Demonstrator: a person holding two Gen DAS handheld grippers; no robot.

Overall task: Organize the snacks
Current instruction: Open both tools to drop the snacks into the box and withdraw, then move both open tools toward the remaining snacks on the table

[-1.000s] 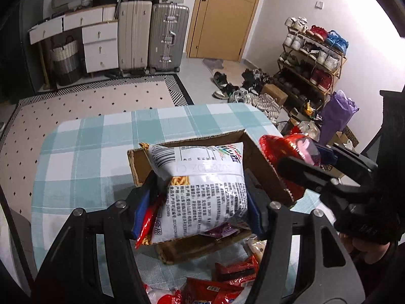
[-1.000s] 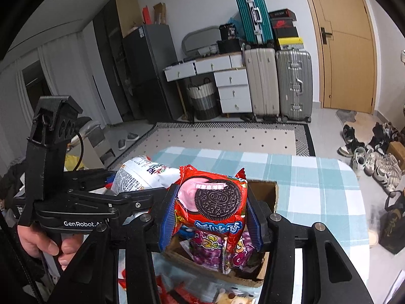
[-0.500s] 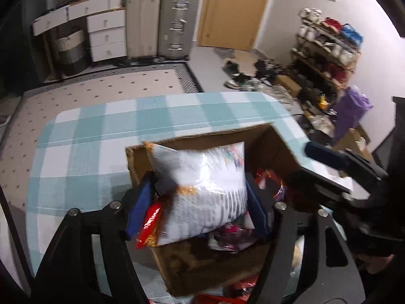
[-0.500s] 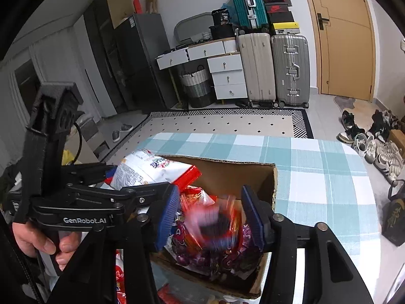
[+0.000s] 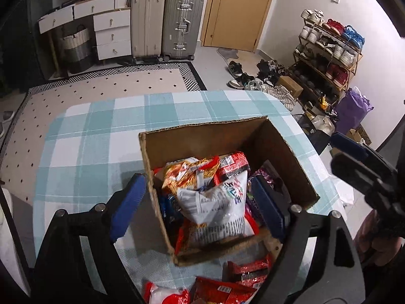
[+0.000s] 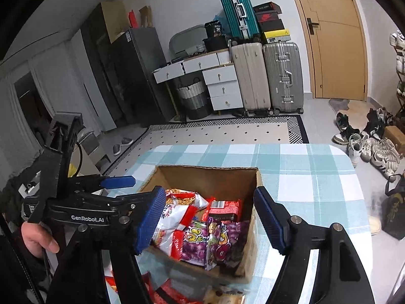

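An open cardboard box [image 5: 202, 134] stands on the checked tablecloth and holds several snack packets. A white snack bag [image 5: 217, 202] lies on top inside it, between my left gripper's [image 5: 197, 207] open, empty jaws. In the right wrist view the box [image 6: 210, 174] shows purple candy packets [image 6: 202, 240] and a red packet [image 6: 225, 209]. My right gripper [image 6: 210, 217] is open and empty just above the box. The left gripper's body [image 6: 76, 202] shows at the left there.
Loose red snack packets [image 5: 227, 286] lie on the tablecloth [image 5: 101, 131] in front of the box. Beyond the table are a patterned rug, suitcases [image 5: 164, 22], drawers, a door and a shoe rack [image 5: 326, 55].
Both grippers have opened. The left let the white bag drop into the box; the right let the cookie packet drop into the box.
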